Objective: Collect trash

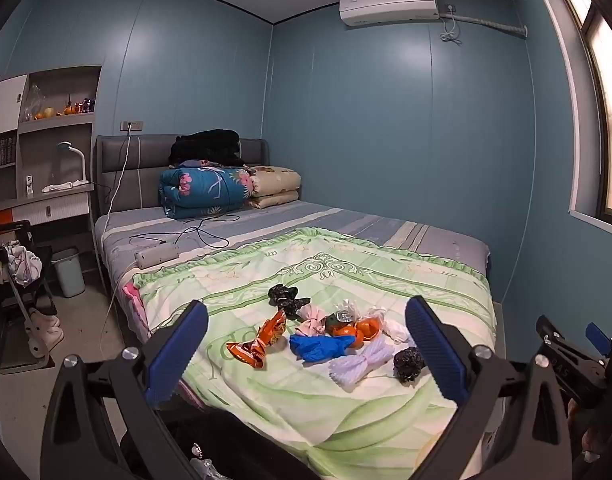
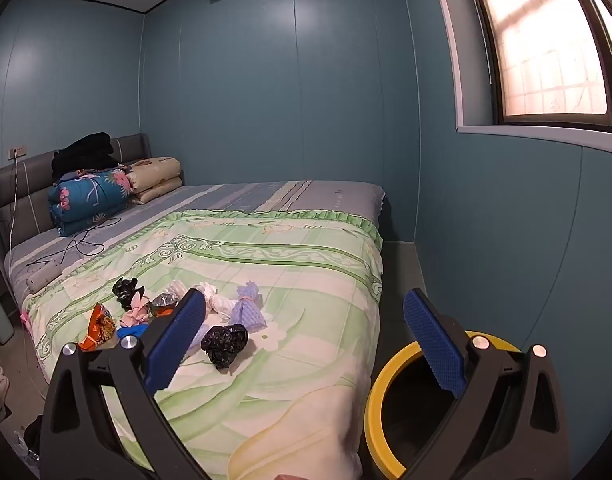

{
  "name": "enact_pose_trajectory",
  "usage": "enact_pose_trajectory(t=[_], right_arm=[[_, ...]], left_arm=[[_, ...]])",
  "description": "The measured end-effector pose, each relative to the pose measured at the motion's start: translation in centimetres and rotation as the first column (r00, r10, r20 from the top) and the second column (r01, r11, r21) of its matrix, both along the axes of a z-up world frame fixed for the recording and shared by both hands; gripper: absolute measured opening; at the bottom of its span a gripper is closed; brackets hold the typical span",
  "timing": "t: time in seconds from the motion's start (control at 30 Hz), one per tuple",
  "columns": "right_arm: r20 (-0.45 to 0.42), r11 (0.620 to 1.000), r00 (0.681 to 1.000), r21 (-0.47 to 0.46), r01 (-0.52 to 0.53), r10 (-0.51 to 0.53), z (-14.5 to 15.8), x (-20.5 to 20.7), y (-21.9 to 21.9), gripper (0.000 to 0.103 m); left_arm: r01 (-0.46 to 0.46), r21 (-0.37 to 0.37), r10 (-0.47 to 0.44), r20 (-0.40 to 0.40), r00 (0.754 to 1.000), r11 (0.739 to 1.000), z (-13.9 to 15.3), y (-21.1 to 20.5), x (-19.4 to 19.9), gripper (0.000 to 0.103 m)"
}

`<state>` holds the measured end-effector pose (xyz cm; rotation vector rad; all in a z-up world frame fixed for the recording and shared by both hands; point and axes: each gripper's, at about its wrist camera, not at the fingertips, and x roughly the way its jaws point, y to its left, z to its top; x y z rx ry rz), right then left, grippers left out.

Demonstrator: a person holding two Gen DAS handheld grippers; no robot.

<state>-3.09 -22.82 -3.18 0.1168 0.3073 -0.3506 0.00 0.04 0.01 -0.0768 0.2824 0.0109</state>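
Observation:
Several pieces of trash lie on the green quilt: an orange foil wrapper, a blue crumpled bag, a lilac foam bundle, a black crumpled bag, another black bag, pink and white wads, and orange peel. My left gripper is open and empty, hovering short of the pile. My right gripper is open and empty; the black bag and lilac bundle lie ahead of it. A yellow-rimmed black bin stands right of the bed.
Folded blankets and cables lie at the head of the bed. A power strip sits on the sheet. A pale bin, chair and desk stand on the left. Wall and window are on the right.

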Motion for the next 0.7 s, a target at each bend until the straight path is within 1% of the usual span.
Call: enact_pose_trajectory(t=[0.3, 0.53, 0.63, 0.7], right_arm=[[0.000, 1.000, 1.000, 0.001, 0.000, 0.000, 0.04, -0.06, -0.07, 0.095], [0.002, 1.000, 1.000, -0.005, 0.006, -0.006, 0.16, -0.01, -0.06, 0.095], [0.004, 1.000, 1.000, -0.002, 0.006, -0.006, 0.11, -0.06, -0.12, 0.095], [0.006, 1.000, 1.000, -0.002, 0.008, -0.008, 0.16, -0.14, -0.13, 0.095]], left_arm=[[0.001, 0.010, -0.001, 0.004, 1.000, 1.000, -0.12, -0.38, 0.05, 0.095], [0.009, 0.003, -0.009, 0.006, 1.000, 1.000, -0.25, -0.44, -0.16, 0.095], [0.008, 0.004, -0.008, 0.006, 1.000, 1.000, -0.08, -0.64, -0.13, 0.095], [0.014, 0.004, -0.014, 0.010, 1.000, 1.000, 0.54, -0.09, -0.53, 0.095]])
